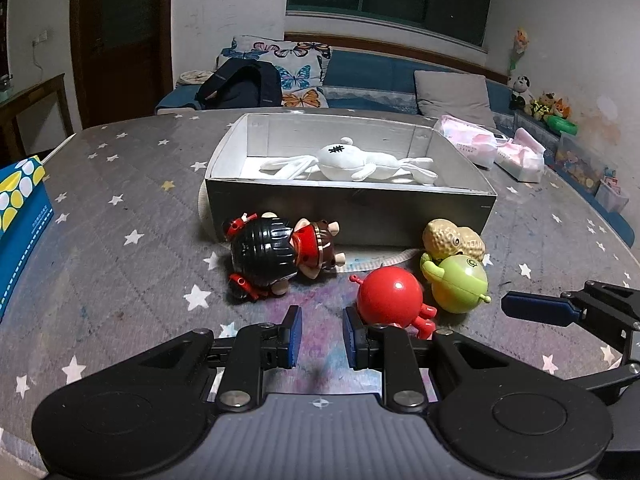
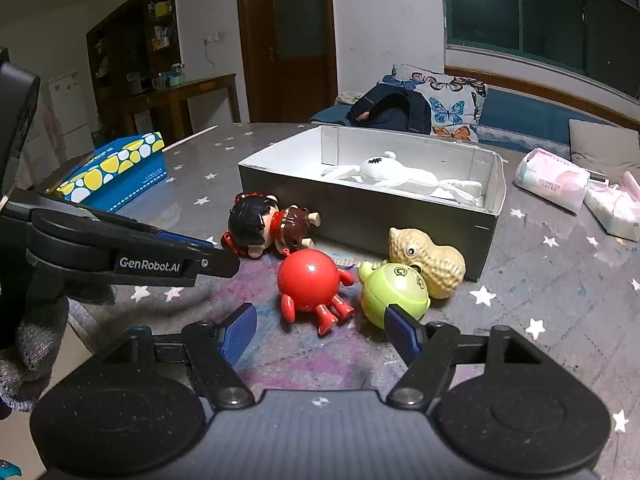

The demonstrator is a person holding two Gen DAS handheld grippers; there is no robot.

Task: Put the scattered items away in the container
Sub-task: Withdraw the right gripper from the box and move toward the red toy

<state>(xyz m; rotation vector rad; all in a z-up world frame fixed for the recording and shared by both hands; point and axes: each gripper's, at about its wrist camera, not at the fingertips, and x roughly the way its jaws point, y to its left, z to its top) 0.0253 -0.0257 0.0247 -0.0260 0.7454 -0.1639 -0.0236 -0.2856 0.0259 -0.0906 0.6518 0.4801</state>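
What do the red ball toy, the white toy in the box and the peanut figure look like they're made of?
Red ball toy: likely hard glossy plastic, sharp highlight. White toy: soft plush fabric, limp limbs, stitched mark. Peanut figure: probably molded plastic or vinyl, dimpled satin shell.

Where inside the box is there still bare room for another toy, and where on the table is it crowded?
The box has bare floor at its right end, beyond the white plush, and a strip along the far wall. It is crowded before the front wall: doll, red toy, green toy and peanut toy cluster there.
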